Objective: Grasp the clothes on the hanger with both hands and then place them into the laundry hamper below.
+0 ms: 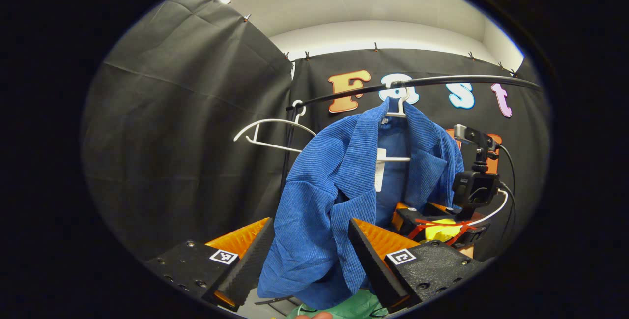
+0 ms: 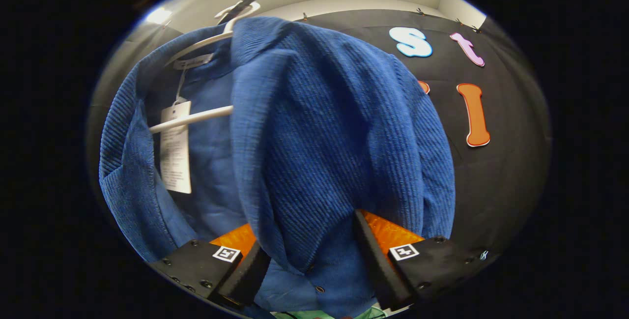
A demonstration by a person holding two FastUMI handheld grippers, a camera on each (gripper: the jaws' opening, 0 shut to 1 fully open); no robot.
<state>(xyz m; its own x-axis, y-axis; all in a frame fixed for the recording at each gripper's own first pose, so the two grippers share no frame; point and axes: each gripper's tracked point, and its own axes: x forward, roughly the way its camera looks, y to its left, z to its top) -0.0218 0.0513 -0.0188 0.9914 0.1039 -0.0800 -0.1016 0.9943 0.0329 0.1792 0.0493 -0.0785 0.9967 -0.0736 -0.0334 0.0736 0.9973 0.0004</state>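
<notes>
I have the blue jacket [image 1: 339,196] on its white hanger [image 1: 395,107] between both spread grippers, left gripper [image 1: 304,260] and right gripper [image 2: 312,265]; I want each pinching thick fabric before lifting it off the rail [image 1: 442,81]

A bare white hanger [image 1: 272,134] hangs on the black rail [image 1: 442,81].

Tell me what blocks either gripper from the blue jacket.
Nothing visible does. Blue jacket fabric already hangs between the open jaws of the left gripper and of the right gripper. It hangs on the white hanger; the hamper below cannot be made out.
</notes>
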